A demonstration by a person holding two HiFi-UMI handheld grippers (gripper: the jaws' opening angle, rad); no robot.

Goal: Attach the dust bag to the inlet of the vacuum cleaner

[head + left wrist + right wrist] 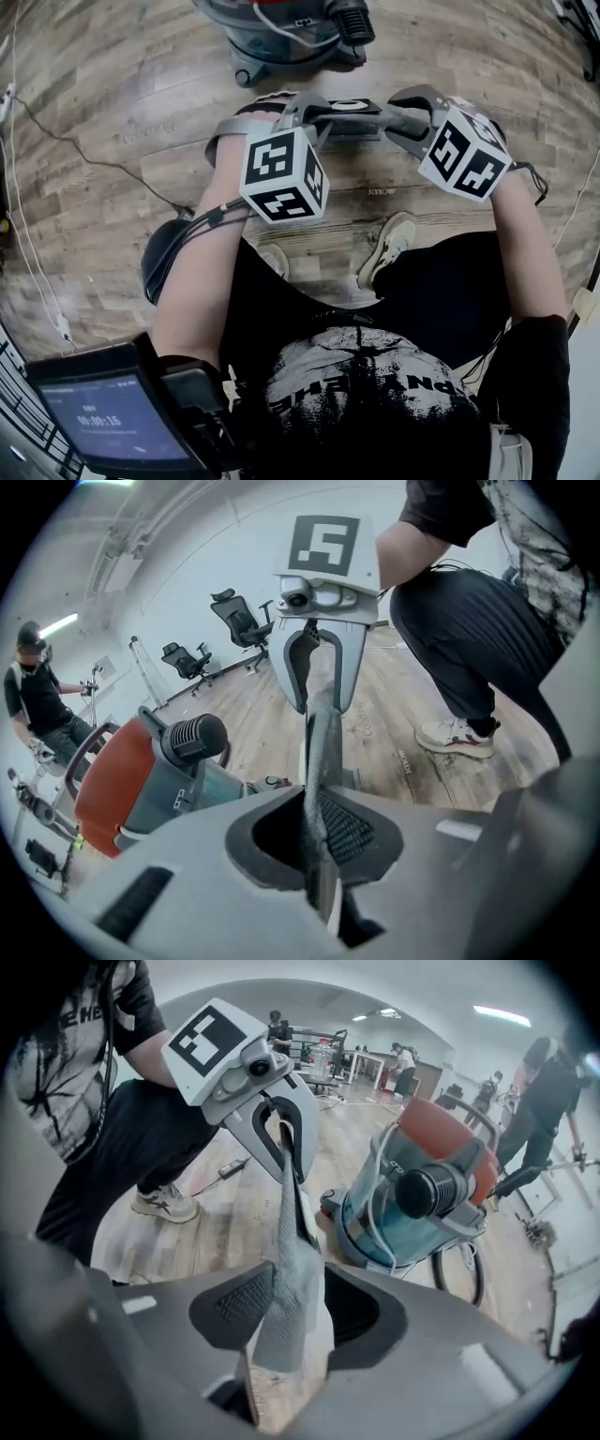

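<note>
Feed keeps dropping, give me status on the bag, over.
Status: left tool shut on dust bag; right tool open, bag between its jaws. Bag not yet on vacuum cleaner. No obstruction seen.

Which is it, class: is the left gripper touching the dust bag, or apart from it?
Touching. The left gripper view shows the left gripper shut on the dust bag, with the bag's grey fabric edge pinched and no gap showing.

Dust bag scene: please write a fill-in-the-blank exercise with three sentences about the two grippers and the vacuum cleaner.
1. The left gripper is ____ on the dust bag.
2. The jaws of the right gripper stand ____, with the bag between them.
3. The vacuum cleaner stands on the wooden ____.
Missing words: shut; apart; floor.
</note>
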